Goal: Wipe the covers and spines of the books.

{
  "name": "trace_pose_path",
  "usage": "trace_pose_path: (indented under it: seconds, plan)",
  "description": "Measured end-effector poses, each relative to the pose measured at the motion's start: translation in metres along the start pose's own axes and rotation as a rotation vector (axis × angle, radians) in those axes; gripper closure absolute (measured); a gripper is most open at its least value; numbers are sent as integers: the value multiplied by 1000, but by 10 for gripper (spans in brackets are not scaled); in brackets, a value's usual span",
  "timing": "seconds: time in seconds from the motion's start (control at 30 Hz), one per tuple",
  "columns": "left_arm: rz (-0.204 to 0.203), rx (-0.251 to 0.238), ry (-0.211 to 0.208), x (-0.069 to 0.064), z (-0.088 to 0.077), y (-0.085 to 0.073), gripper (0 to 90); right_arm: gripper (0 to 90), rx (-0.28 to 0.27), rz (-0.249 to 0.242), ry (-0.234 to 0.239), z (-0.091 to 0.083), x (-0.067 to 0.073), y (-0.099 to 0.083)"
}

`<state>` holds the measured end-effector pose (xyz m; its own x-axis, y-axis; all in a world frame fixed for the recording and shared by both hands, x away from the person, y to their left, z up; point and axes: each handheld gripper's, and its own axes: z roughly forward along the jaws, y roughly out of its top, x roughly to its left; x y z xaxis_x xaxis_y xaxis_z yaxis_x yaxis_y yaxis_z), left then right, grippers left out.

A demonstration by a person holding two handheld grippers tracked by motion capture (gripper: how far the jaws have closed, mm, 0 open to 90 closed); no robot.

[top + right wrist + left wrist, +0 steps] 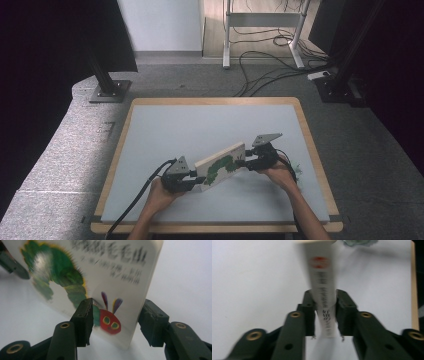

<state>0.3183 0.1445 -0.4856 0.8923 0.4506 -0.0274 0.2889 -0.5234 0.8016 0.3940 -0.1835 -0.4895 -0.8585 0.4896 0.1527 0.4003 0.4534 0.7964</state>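
The left claw (pixel 196 178) pinches the book (pixel 221 166) at its near-left end; in the left gripper view both pads press on the white spine (pixel 323 293), one on each side. The right claw (pixel 243 162) stands at the other end of the book, and in the right gripper view its jaws are spread around the cover: the left pad (pixel 85 315) lies at the front face beside the red caterpillar head (pixel 110 323), while the other jaw is clear of the book edge, with a gap between them.

The book is held between the two claws, tilted, with its cover turned toward the person. It is above the near middle part of the table (pixel 165 130), and I cannot tell if its lower edge touches the grey surface. The cover shows a green caterpillar and dark printed characters, which are blurred.

A small crumpled, greenish thing (pixel 296 167) lies on the table just beyond the right hand (pixel 280 174). The left hand (pixel 161 195) holds its gripper near the front edge of the table.
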Motion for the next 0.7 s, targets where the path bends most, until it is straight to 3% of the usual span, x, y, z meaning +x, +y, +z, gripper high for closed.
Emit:
trace_pose_path:
  seconds: [0.03,0.07,0.33,0.43,0.47,0.7]
  plan:
    - [10,8,29,-1,0,1,741,469,-2,-16,-3,-1,1,0]
    - [11,11,28,0,0,1,742,470,-5,-37,-17,-1,3,0]
    - [29,-16,90,5,-7,1,743,455,-64,-56,-65,5,5,9]
    - [32,-3,93,9,-4,-4,741,451,-60,-60,-73,8,5,13]
    - [22,-22,86,10,-3,-6,740,446,-41,-64,-77,11,5,12]
    - [2,-33,65,14,-2,-7,740,432,-57,-26,-79,14,3,7]
